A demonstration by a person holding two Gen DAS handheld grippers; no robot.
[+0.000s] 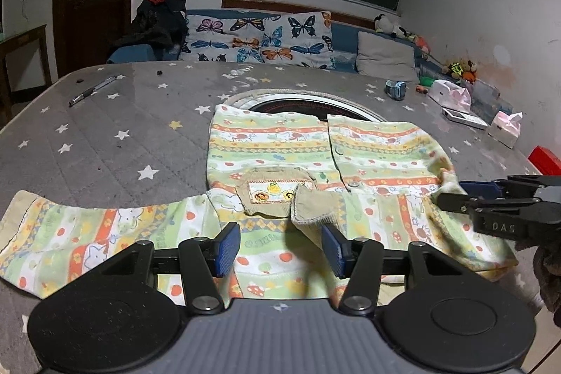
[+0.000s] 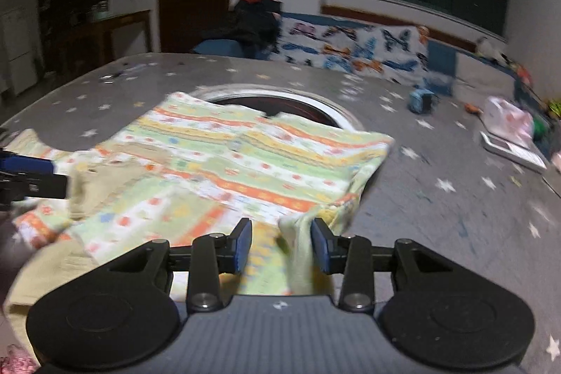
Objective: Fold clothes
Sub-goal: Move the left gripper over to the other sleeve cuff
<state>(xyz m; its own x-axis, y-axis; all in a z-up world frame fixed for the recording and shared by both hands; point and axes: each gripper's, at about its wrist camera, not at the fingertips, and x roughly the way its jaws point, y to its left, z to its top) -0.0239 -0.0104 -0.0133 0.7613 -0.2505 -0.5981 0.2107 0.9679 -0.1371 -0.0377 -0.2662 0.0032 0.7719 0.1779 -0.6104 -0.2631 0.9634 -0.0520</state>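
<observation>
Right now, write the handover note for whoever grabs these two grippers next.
Left gripper: open, hovering over the collar end of the striped shirt, holding nothing.
Right gripper: jaws apart, with a bunched fold of the shirt's right sleeve between the pads; the view is blurred, so the grip cannot be confirmed.
The shirt lies face up on the grey star-print table, collar toward you, hem over the round opening.
Done: the right sleeve looks gathered in against the body.
Left: the left sleeve is spread flat outward; fold it in, then fold the body.
</observation>
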